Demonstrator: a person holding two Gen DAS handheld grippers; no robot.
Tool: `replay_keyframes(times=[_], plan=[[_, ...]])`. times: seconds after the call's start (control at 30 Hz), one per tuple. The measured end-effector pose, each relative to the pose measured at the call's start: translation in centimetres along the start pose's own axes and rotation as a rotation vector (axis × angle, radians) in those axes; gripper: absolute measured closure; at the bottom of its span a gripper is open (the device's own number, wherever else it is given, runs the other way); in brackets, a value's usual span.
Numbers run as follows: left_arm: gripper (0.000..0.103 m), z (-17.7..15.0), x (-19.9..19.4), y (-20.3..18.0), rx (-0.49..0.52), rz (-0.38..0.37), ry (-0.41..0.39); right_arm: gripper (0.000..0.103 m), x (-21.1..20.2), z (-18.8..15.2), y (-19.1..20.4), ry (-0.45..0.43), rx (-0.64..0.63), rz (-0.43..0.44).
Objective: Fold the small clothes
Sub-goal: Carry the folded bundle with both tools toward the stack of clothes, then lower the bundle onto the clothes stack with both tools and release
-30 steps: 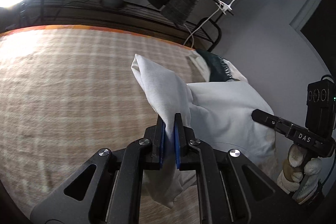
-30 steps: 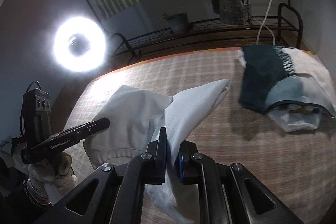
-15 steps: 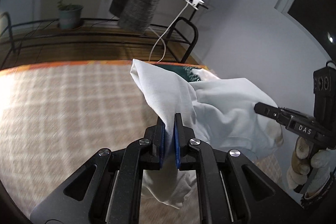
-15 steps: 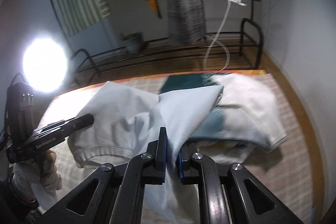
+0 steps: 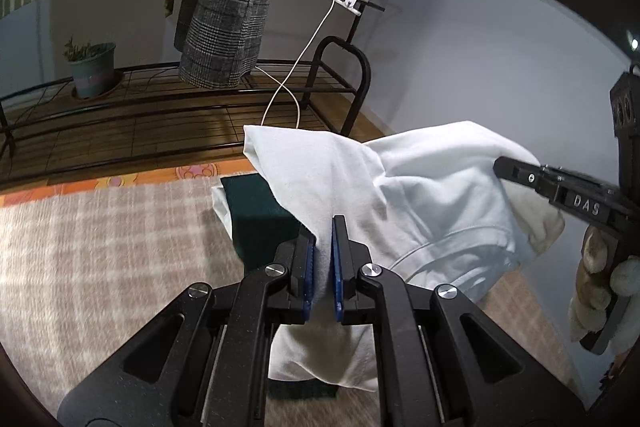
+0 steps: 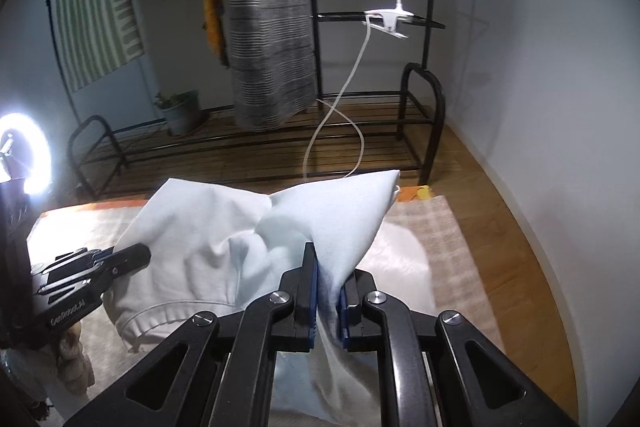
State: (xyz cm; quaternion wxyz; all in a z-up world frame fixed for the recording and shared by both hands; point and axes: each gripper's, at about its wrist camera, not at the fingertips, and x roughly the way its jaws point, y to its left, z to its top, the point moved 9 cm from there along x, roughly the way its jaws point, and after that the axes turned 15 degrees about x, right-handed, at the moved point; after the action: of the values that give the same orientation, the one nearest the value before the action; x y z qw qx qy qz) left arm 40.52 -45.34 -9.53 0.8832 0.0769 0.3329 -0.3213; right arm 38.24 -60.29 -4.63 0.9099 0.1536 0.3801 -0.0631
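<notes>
A white garment (image 5: 420, 195) hangs bunched in the air between both grippers. My left gripper (image 5: 322, 229) is shut on one fold of it, cloth pinched between the blue pads. The right gripper (image 5: 502, 166), held by a gloved hand (image 5: 596, 267), grips the far side at the right. In the right wrist view my right gripper (image 6: 326, 269) is shut on another fold of the white garment (image 6: 200, 227), and the left gripper (image 6: 138, 254) bites its left edge. A folded dark green garment (image 5: 256, 215) lies underneath on the checked blanket (image 5: 100, 247).
A pale garment (image 6: 404, 247) lies under the held one near the blanket's right edge (image 6: 448, 227). Beyond stand a black metal rack (image 6: 420, 115), a potted plant (image 5: 92, 67), hanging clothes (image 5: 232, 7) and a clip lamp cord (image 6: 352, 87). A ring light (image 6: 24, 155) glares at the left.
Both grippers have carried the white garment sideways across the blanket, from the open checked area to above the dark green and pale clothes near the rack. Both grips held.
</notes>
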Motion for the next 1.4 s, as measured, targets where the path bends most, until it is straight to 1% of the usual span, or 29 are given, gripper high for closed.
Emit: replay_keyframes(times=[0.1, 0.2, 0.3, 0.37, 0.47, 0.57, 0.63, 0.77, 0.97, 1.23, 1.4], plan=[[0.097, -1.0, 1.7, 0.0, 0.006, 0.011, 0.031, 0.097, 2.2, 0.2, -1.3, 0.012, 0.007, -0.013], [0.097, -2.0, 3.1, 0.2, 0.003, 0.013, 0.069, 0.097, 4.4, -0.4, -2.3, 0.040, 0.017, -0.030], [0.097, -2.7, 3.7, 0.2, 0.020, 0.021, 0.090, 0.097, 6.2, -1.2, -3.1, 0.067, 0.005, -0.064], [0.097, -3.0, 3.9, 0.2, 0.028, 0.026, 0.101, 0.097, 6.8, -1.6, -3.5, 0.082, 0.006, -0.081], [0.096, -3.2, 3.8, 0.2, 0.031, 0.033, 0.115, 0.094, 7.4, -2.1, -4.6, 0.109, 0.018, -0.115], [0.096, -3.3, 3.2, -0.2, 0.043, 0.046, 0.119, 0.086, 7.3, -2.4, -5.5, 0.120, 0.013, -0.164], [0.096, -3.2, 2.7, -0.3, 0.058, 0.057, 0.113, 0.085, 6.9, -2.4, -5.9, 0.124, 0.028, -0.173], [0.096, -2.7, 1.1, -0.7, 0.066, 0.063, 0.095, 0.085, 5.3, -2.1, -6.1, 0.104, 0.040, -0.164], [0.096, -1.9, -3.0, -1.6, 0.069, 0.061, 0.050, 0.085, 1.3, -1.6, -5.3, 0.063, 0.046, -0.147], [0.096, -1.3, -11.3, -3.3, 0.101, 0.067, -0.030, 0.085, -5.9, -2.0, -1.9, 0.001, 0.046, -0.107], [0.096, -1.4, -17.3, -3.8, 0.139, 0.083, -0.080, 0.085, -11.1, -3.4, 0.7, -0.042, 0.028, -0.081]])
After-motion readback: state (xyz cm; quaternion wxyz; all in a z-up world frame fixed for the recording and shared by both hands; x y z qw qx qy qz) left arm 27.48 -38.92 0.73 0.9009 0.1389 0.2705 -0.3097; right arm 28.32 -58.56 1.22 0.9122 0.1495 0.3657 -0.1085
